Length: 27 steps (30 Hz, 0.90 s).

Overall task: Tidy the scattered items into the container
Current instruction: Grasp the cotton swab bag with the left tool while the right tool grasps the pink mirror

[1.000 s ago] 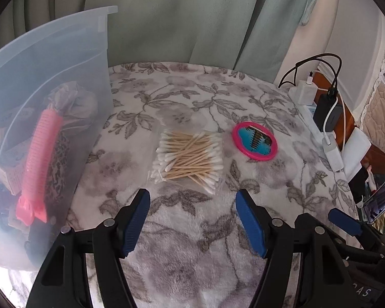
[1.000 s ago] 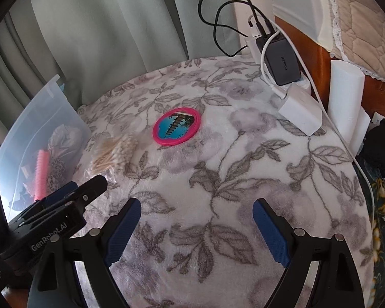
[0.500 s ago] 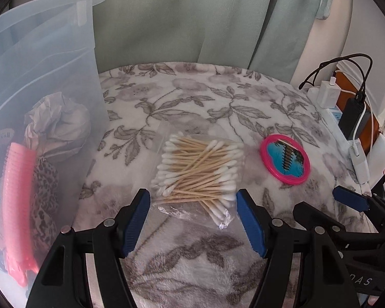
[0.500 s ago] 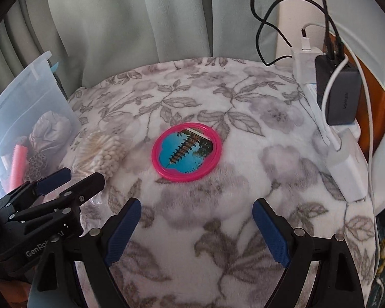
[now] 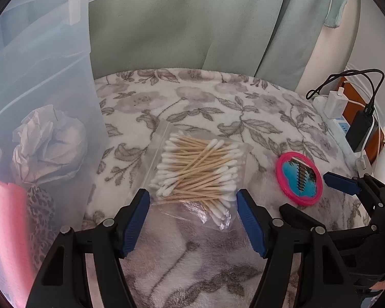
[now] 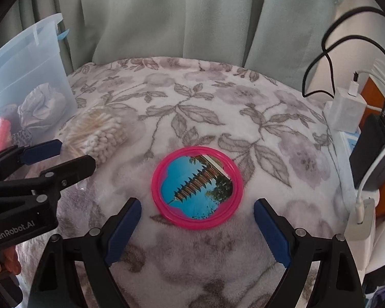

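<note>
My left gripper (image 5: 192,201) has its fingers spread apart on either side of the near end of the bag of cotton swabs (image 5: 196,170) lying on the floral blanket (image 5: 218,107). My right gripper (image 6: 197,214) is open too, flanking the pink round mirror (image 6: 197,187). The clear container (image 5: 38,77) stands at far left, holding crumpled paper (image 5: 50,143).

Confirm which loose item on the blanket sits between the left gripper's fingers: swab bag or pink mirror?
The bag of cotton swabs. The open left gripper brackets its near end; the round pink mirror lies off to its right, in front of the right gripper.
</note>
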Tool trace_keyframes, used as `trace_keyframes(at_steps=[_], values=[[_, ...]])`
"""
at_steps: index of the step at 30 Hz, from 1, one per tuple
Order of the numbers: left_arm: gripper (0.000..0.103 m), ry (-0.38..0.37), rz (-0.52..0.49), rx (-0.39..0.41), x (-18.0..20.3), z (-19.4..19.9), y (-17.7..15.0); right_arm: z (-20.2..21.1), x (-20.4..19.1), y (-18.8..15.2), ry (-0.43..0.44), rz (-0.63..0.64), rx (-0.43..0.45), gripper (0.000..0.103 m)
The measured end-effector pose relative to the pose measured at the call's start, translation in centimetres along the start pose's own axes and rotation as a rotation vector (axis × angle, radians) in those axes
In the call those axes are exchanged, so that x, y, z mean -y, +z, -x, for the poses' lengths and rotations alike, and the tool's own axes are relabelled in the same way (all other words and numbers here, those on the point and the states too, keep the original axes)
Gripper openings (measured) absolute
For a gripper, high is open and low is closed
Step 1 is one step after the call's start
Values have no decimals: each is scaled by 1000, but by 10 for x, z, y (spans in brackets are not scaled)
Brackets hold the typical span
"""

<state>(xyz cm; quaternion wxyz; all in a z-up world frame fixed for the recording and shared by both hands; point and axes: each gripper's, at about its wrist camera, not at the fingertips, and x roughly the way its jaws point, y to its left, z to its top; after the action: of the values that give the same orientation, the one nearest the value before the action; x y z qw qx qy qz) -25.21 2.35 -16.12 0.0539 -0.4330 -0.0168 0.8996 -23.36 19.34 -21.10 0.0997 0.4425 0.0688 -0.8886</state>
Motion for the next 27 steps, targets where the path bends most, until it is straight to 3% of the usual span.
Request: trace_keyframes(at_steps=[13, 20, 27], values=[[77, 20, -36, 15, 0, -12, 9, -9, -3, 5, 8, -16, 8, 92], [70, 8, -15, 25, -3, -11, 10, -10, -2, 6, 4, -50, 8, 89], [70, 3, -2, 26, -2, -8, 9, -7, 3, 5, -4, -86, 18, 76]])
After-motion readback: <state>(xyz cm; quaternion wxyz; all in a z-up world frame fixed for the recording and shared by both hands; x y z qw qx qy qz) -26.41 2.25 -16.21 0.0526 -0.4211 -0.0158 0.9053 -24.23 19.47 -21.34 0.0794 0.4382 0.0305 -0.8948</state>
